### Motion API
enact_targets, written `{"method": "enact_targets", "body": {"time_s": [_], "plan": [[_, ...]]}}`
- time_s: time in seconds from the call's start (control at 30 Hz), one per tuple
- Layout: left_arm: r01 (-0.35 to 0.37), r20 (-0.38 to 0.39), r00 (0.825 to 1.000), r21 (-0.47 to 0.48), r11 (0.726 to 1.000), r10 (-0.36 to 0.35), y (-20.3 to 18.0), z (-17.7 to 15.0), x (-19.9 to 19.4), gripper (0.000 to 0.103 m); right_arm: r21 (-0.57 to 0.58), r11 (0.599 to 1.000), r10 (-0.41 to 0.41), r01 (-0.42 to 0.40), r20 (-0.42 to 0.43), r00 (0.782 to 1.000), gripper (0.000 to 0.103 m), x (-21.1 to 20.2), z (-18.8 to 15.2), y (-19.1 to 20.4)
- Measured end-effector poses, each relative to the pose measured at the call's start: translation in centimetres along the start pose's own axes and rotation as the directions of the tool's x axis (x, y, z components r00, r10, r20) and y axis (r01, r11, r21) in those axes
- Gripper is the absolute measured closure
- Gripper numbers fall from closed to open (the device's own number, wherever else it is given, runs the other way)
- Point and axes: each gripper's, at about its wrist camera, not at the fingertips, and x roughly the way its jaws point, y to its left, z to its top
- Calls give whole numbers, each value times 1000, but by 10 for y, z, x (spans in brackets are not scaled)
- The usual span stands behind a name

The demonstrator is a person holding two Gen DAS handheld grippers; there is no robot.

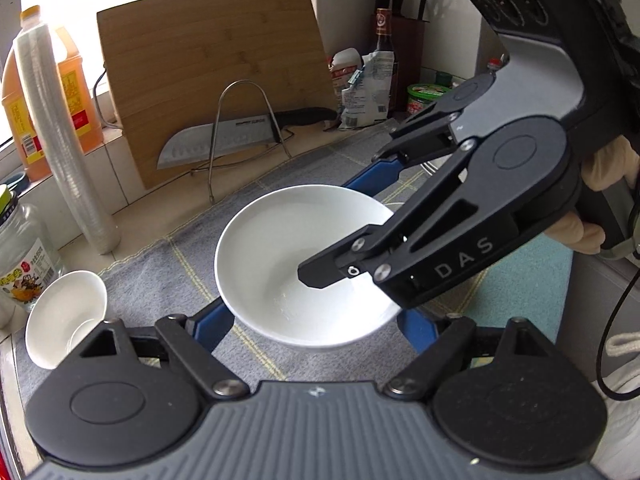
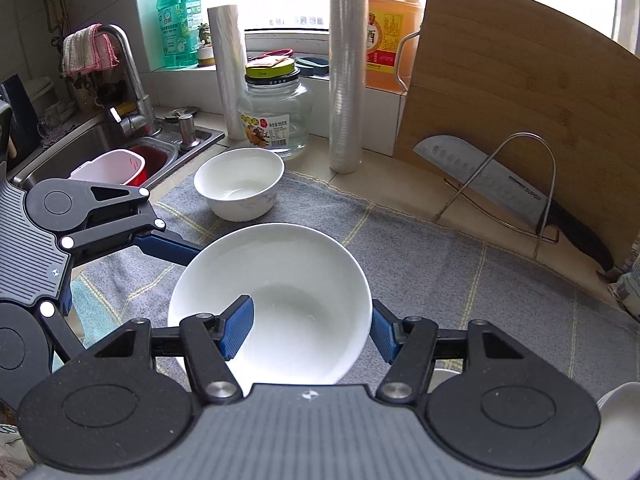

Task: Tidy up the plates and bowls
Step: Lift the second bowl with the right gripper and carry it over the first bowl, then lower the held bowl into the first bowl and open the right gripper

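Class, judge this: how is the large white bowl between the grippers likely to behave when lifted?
The white bowl looks glossy and glazed, so probably slippery against pads. It seems ceramic: likely rigid, weighty, breakable if dropped. The right gripper has one finger inside it, so it may tilt.

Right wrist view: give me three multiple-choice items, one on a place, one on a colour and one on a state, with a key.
1. Where does the small bowl stand?
A on a stool
B on the cloth by the jar
C in a drawer

2. What colour are the pads?
A red
B yellow
C blue

3. How are the right gripper jaws?
A shut on the big bowl wall
B open high above it
C shut on nothing

Key: B, it sits on the grey cloth in front of the jar; C, both pads show blue; A, one jaw is inside the bowl and one outside.
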Motion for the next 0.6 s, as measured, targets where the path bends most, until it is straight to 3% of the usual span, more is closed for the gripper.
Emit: {"method": "enact_targets", "body": {"time_s": [0.37,0.6], "plan": [[113,20,993,100,989,-115,-36,35,38,16,99,986,-136,135,3,991,36,-33,-29,-44],[152,5,988,117,981,-154,-48,42,58,16,143,975,-168,167,-5,986,36,-38,-39,-65]]}}
